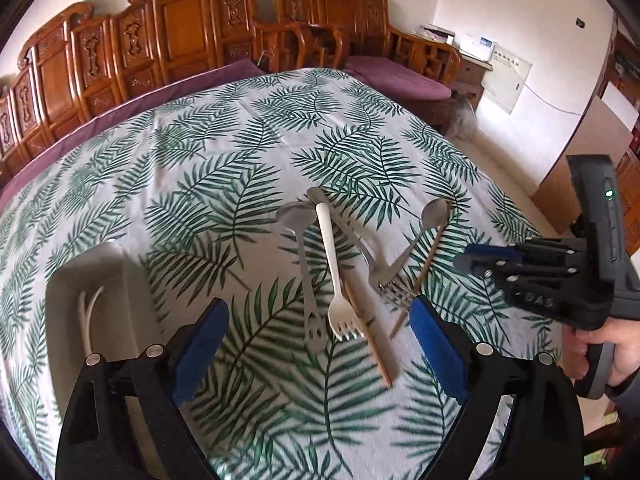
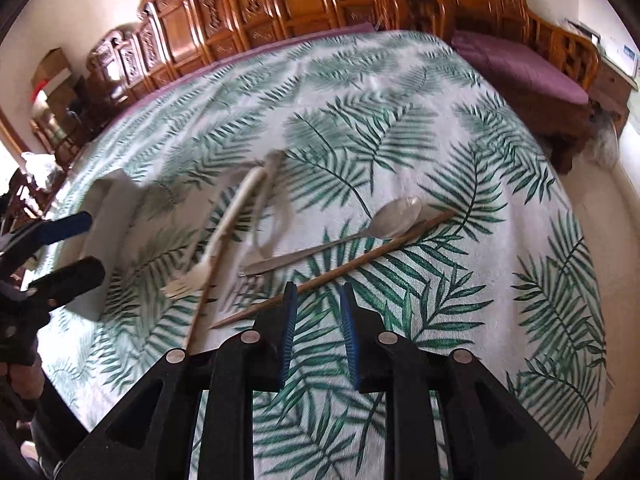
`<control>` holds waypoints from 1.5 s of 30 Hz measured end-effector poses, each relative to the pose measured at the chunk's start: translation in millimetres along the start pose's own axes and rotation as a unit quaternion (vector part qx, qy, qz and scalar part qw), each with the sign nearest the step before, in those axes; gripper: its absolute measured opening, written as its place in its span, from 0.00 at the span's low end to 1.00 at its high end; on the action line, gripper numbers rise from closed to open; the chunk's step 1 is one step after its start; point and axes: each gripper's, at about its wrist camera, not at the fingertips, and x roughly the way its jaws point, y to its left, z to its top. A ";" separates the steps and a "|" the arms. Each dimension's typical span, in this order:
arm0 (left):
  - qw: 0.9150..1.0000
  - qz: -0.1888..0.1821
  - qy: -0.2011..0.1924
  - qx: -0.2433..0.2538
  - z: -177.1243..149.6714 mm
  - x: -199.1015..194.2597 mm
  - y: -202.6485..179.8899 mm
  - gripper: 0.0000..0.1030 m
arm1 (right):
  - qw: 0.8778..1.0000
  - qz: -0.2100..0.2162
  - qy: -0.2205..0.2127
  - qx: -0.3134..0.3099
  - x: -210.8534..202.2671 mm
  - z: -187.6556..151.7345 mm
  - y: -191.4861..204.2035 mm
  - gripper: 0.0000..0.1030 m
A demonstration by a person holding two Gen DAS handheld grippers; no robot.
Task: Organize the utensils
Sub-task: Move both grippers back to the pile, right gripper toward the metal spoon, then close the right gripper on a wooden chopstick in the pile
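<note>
A loose heap of utensils lies on the leaf-print tablecloth (image 1: 224, 152): a white plastic fork (image 1: 333, 264), a metal fork (image 1: 309, 292), a metal spoon (image 1: 435, 211) and two wooden chopsticks (image 1: 425, 268). My left gripper (image 1: 318, 302) hangs wide open over the fork tines, touching nothing. My right gripper (image 2: 318, 292) hovers above the near end of a chopstick (image 2: 360, 258), its blue pads a narrow gap apart with nothing between them. The spoon (image 2: 394, 212) and the blurred white fork (image 2: 224, 232) lie beyond it.
A grey tray (image 1: 120, 276) holding a white utensil (image 1: 86, 312) sits left of the heap, also seen as the tray (image 2: 116, 200). A person's hand (image 1: 612, 360) holds the right gripper (image 1: 480, 258). Carved wooden benches with purple cushions (image 1: 396, 76) stand behind the table.
</note>
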 end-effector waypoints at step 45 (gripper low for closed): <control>0.999 -0.031 0.038 -0.017 16.4 60.9 4.4 0.44 | 0.993 -0.103 0.035 0.034 23.2 -2.0 -22.8 0.06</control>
